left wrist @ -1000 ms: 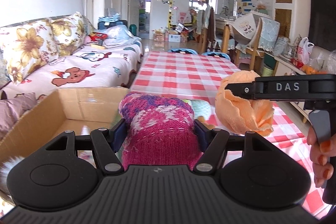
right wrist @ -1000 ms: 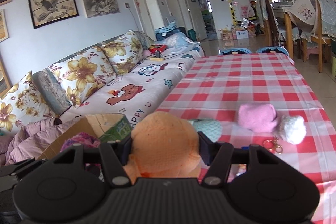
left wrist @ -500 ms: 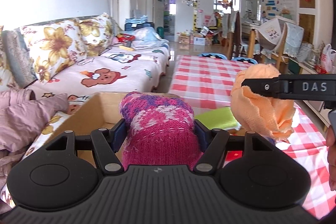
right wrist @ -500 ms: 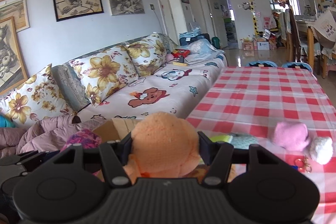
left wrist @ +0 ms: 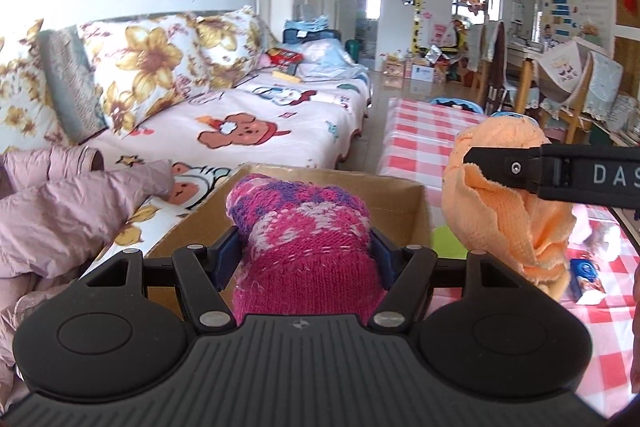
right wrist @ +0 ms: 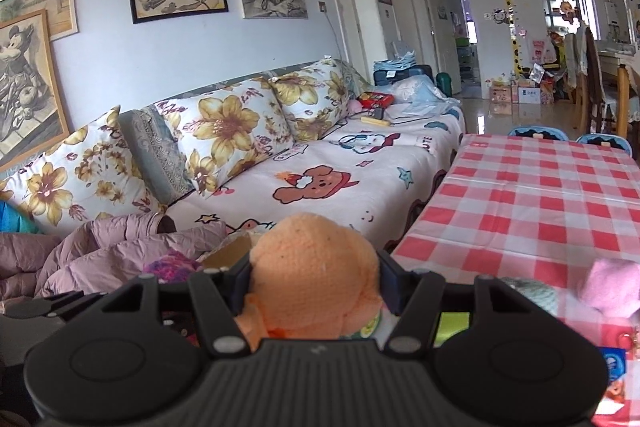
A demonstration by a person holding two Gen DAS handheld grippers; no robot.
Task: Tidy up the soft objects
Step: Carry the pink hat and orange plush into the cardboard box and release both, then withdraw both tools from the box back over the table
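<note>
My left gripper [left wrist: 304, 247] is shut on a pink and purple knitted hat [left wrist: 304, 227] and holds it above an open cardboard box [left wrist: 400, 199]. My right gripper [right wrist: 314, 279] is shut on an orange knitted soft item [right wrist: 314, 287]; it also shows in the left wrist view [left wrist: 508, 195], held to the right of the box. A pink soft item [right wrist: 612, 283] and a teal knitted one [right wrist: 536, 293] lie on the red checked table [right wrist: 540, 203].
A sofa [left wrist: 248, 123] with floral cushions and a mauve jacket [left wrist: 72, 203] lies left of the box. A green item [left wrist: 448, 239] sits beside the box. Small blue packets [left wrist: 584, 275] lie on the table. Chairs stand at the far right.
Both grippers have swung left toward the sofa with their soft items. The box now lies right under the pink hat and more of the sofa shows.
</note>
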